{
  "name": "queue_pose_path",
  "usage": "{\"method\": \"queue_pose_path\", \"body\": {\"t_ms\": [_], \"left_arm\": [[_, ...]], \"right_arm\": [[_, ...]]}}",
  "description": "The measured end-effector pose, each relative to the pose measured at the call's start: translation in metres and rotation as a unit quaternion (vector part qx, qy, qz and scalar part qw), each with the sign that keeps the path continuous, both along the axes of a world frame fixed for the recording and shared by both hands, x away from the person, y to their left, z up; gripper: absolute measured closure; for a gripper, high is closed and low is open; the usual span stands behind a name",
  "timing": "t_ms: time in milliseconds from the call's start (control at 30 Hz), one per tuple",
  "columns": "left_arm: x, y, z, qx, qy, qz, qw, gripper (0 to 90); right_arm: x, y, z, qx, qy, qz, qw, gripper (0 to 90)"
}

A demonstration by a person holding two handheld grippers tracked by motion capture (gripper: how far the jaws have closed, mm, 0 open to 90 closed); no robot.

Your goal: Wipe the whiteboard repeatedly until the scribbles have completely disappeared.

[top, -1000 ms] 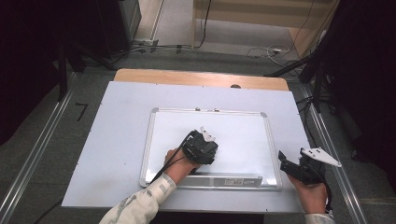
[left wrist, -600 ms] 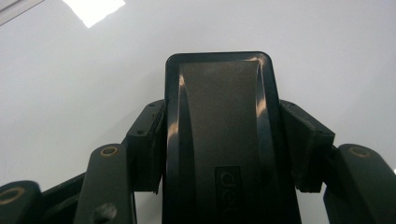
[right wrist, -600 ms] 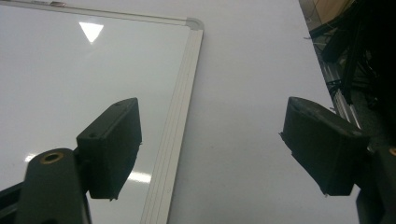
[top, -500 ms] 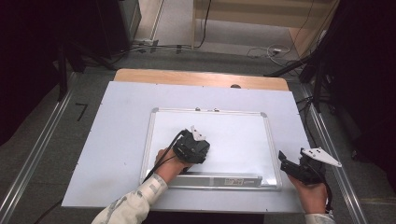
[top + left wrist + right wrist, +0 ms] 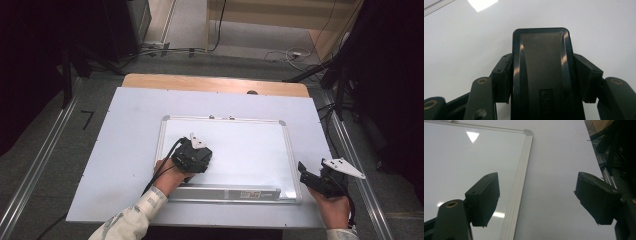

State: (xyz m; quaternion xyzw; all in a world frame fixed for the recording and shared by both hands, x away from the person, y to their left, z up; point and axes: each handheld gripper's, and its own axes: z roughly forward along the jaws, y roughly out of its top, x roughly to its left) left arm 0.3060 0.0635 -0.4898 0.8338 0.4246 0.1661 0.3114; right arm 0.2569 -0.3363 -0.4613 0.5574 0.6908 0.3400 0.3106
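High view first: we see a whiteboard (image 5: 250, 150) with a silver frame lying flat on a pale sheet that covers the table (image 5: 125, 150), whose wooden far edge shows beyond the sheet. Our left hand (image 5: 172, 175) comes in from the bottom with a patterned sleeve (image 5: 135, 217) and holds the left gripper (image 5: 192, 156) over the lower left part of the board, just above the board's tray rail (image 5: 225, 191). Our right hand (image 5: 332, 210) holds the right gripper (image 5: 312, 181) at the board's lower right corner, over the frame edge and the sheet beside it, well apart from the left one; its grey three-cornered plate (image 5: 344, 167) points away to the right.

Left gripper view: the jaws are closed onto a black eraser (image 5: 541, 75), one pad pressing each long side. The eraser has a glossy black rim and a matte grey middle with raised letters near the bottom (we can't read them whole). It points out over the white board surface, which carries a bright reflection (image 5: 482, 3) at the top. Whether the eraser touches the board we cannot tell.

Right gripper view: the jaws stand wide apart with nothing between them. The board's silver frame (image 5: 520, 177) runs between the two pads, nearer the left pad, with its rounded corner (image 5: 528, 132) at the top; white board lies to its left and pale sheet to its right
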Motion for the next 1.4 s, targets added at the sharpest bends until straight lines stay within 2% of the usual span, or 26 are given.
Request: {"method": "queue_pose_path", "body": {"t_ms": [867,1067,1400], "left_arm": [[-0.002,0.036,-0.002,-0.005,-0.005,0.034,0.9994,40.0],[-0.002,0.041,-0.003,-0.009,-0.009,0.047,0.9988,40.1],[-0.001,0.043,-0.002,-0.009,-0.008,0.054,0.9985,40.0]], "right_arm": [[0.000,0.000,0.000,0.000,0.001,0.000,1.0000,18.4],[0.000,0.001,0.000,-0.001,0.001,-0.001,1.0000,18.4],[0.001,0.001,-0.001,0.000,0.002,0.000,1.0000,18.3]]}}
